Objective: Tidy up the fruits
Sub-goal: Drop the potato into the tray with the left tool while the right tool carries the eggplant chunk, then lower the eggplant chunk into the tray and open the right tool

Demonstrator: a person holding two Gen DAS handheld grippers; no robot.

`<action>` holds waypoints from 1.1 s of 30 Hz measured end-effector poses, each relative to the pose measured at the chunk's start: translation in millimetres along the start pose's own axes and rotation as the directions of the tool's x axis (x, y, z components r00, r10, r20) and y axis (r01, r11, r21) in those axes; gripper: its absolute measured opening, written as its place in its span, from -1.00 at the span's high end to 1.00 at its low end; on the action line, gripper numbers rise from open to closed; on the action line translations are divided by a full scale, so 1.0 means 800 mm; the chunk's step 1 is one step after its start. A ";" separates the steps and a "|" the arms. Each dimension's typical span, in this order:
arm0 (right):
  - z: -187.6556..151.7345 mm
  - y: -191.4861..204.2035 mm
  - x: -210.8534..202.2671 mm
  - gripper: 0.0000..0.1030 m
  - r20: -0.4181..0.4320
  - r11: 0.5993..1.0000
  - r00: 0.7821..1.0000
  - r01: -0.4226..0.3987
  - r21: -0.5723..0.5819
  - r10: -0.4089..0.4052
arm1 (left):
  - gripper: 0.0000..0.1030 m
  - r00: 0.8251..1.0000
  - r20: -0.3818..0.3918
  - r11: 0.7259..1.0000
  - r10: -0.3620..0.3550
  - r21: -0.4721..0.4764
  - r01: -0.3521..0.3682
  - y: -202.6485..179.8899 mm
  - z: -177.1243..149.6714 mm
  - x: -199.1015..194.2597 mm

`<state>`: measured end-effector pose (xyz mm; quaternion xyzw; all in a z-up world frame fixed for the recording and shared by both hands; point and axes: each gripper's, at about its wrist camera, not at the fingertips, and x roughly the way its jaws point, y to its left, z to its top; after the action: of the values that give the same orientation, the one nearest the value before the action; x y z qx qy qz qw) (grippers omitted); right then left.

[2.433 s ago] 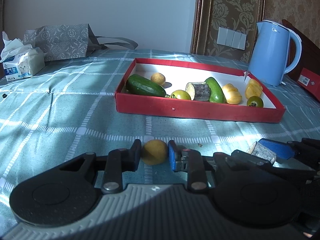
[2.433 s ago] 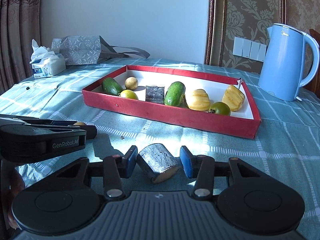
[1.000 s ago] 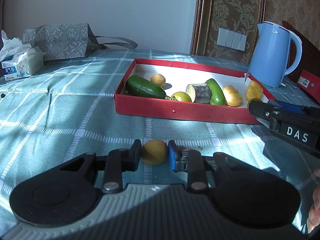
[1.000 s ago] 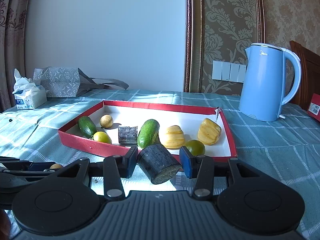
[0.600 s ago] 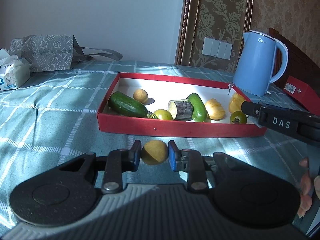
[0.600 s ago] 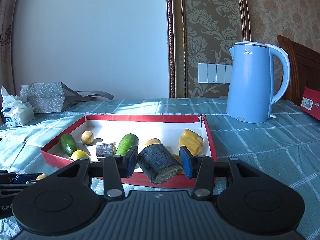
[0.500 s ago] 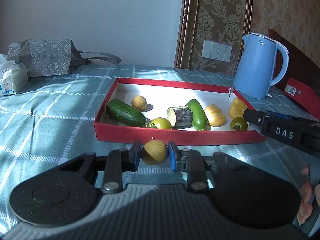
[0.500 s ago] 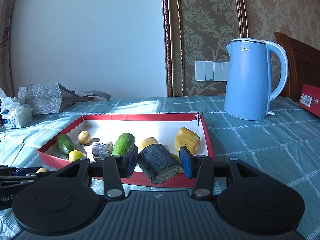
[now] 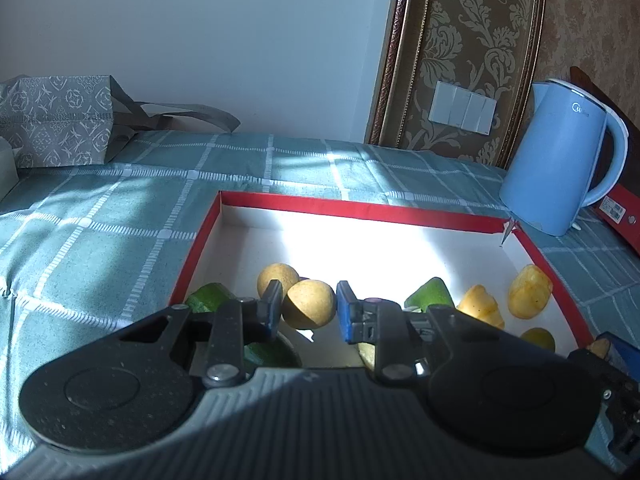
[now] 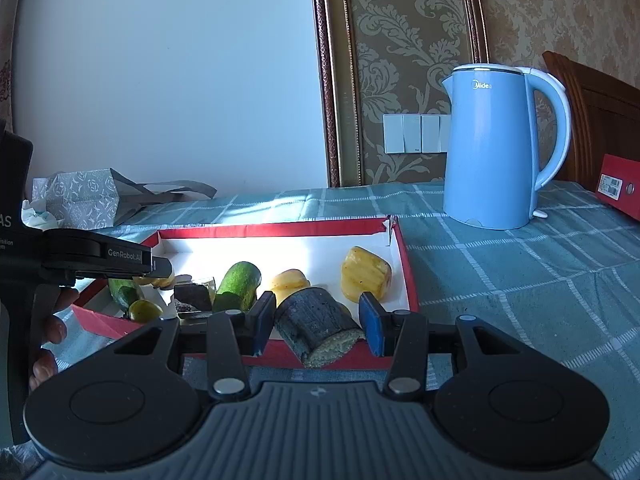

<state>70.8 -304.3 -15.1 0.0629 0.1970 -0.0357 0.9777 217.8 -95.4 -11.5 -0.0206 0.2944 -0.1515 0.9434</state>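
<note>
My left gripper [image 9: 308, 311] is shut on a small round yellow fruit [image 9: 309, 309] and holds it above the left part of the red box [image 9: 360, 213], beside a like yellow fruit [image 9: 277, 278] lying inside. My right gripper [image 10: 318, 324] is shut on a dark cut cane piece [image 10: 316, 326] and holds it over the box's near right edge [image 10: 410, 280]. In the box lie a cucumber [image 10: 239, 285], yellow fruits [image 10: 365, 273], a green-yellow fruit [image 10: 145, 310] and another dark cane piece [image 10: 193, 297]. The left gripper also shows in the right wrist view [image 10: 160, 268].
A blue kettle [image 10: 498, 148] stands behind the box on the right. A red box [image 10: 618, 188] lies at the far right edge. A grey patterned bag [image 9: 56, 126] and a tissue pack [image 10: 40, 210] sit at the back left on the teal checked cloth [image 9: 100, 220].
Both grippers have lifted their items off the cloth and moved forward to the red box. The left one is now over the box's inside, the right one at its near edge.
</note>
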 end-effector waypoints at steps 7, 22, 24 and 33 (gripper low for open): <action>-0.001 0.003 0.002 0.12 -0.007 1.000 1.000 -0.003 -0.012 0.003 | 0.22 1.000 0.018 1.000 0.016 -0.004 -0.016 0.004 0.002 0.008; -0.004 0.000 0.003 0.12 -0.003 0.999 1.000 0.030 -0.018 -0.031 | 0.04 0.996 0.089 0.999 0.028 -0.044 -0.024 0.028 -0.050 -0.092; -0.004 0.000 0.004 0.12 -0.004 0.999 0.999 0.036 -0.022 -0.036 | 0.04 0.997 0.080 0.999 0.013 -0.042 -0.009 0.027 -0.060 -0.105; 0.001 0.004 0.004 0.12 0.004 0.999 0.999 0.037 -0.026 -0.037 | -0.16 0.995 0.083 0.996 -0.049 0.081 0.042 0.010 -0.104 -0.149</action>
<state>74.0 -301.4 -15.3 0.0463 0.1967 -0.0514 0.9780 80.1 -47.9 -15.8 0.0036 0.2472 -0.1835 0.9514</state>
